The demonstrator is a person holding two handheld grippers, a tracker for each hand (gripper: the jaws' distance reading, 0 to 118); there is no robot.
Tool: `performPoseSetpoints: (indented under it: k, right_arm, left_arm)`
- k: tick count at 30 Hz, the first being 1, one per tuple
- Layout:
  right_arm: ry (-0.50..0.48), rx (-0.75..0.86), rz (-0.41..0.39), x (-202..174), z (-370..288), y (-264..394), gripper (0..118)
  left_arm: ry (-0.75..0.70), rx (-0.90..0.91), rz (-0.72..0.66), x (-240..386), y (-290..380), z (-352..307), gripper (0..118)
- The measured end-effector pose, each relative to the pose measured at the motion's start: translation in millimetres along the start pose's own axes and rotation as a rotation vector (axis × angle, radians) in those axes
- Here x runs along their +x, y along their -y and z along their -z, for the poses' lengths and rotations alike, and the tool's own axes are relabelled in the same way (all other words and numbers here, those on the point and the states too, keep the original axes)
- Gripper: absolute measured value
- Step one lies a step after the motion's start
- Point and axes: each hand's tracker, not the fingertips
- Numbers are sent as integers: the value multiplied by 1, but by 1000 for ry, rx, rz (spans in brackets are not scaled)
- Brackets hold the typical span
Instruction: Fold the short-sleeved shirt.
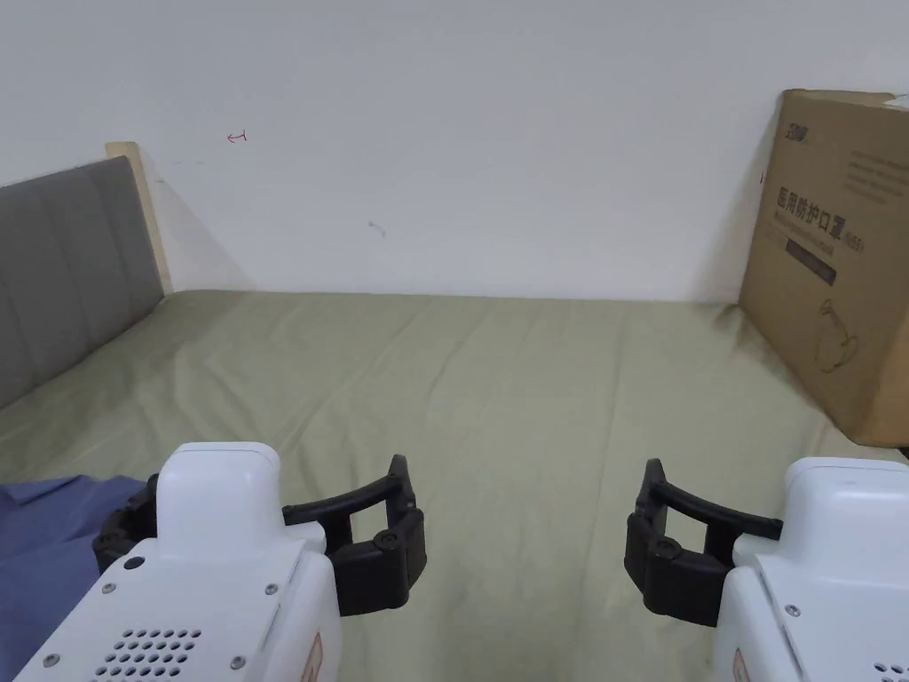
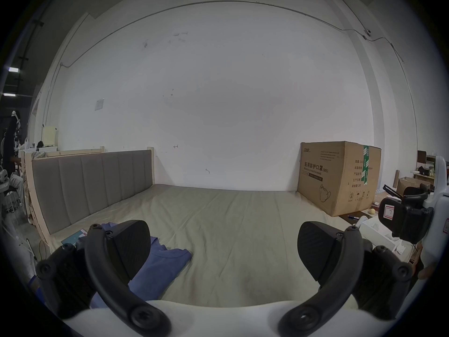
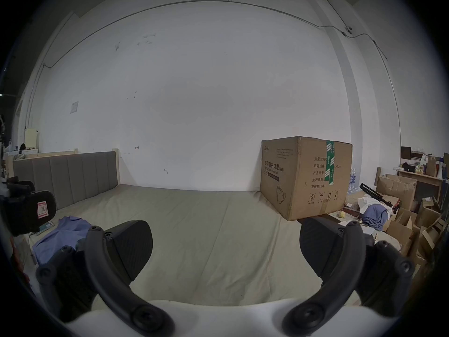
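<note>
Head view: the blue shirt (image 1: 44, 542) lies crumpled at the bed's (image 1: 497, 382) near left edge — just beside the left gripper (image 2: 222, 250), well apart from the right gripper (image 3: 226, 250). Both sets of fingers are spread wide, holding nothing. The left is nearer — likely first to reach.

You are in a workshop or storage space with a mock bedroom set up in it: a bed (image 2: 230, 220) under an olive-green sheet, its grey padded headboard (image 2: 92, 184) on a bare wooden frame, stands against a plain white wall (image 2: 218, 87). A large cardboard box (image 3: 306, 179) sits on the mattress, more opened cartons (image 3: 403, 211) pile up beside it, and cluttered shelves (image 3: 422, 167) stand beyond
</note>
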Motion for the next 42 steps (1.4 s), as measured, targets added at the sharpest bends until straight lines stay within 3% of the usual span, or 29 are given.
performPoseSetpoints:
  k: [27, 29, 32, 37, 39, 40, 42]
  right_arm:
    - [5, -4, -31, -2, 0, 1, 118]
    - [25, 16, -109, -7, -2, 0, 118]
    - [43, 66, -265, -22, -5, 2, 118]
    - [-23, 99, -677, -54, -12, 15, 118]
    - [-36, 99, -820, -65, -12, 26, 118]
    - [-25, 97, -831, -69, -11, 30, 118]
    - [-75, 57, -744, -69, -9, 29, 118]
  left_arm:
    - [3, -11, -7, 1, 1, -1, 118]
    - [38, -16, -118, -5, 1, 0, 118]
    - [92, -21, -403, -21, 4, 3, 118]
    - [104, -58, -962, -51, 33, 12, 118]
    - [62, -102, -1038, -58, 46, 16, 118]
    - [39, -115, -1035, -60, 50, 18, 118]
    - [-18, -128, -985, -60, 54, 18, 118]
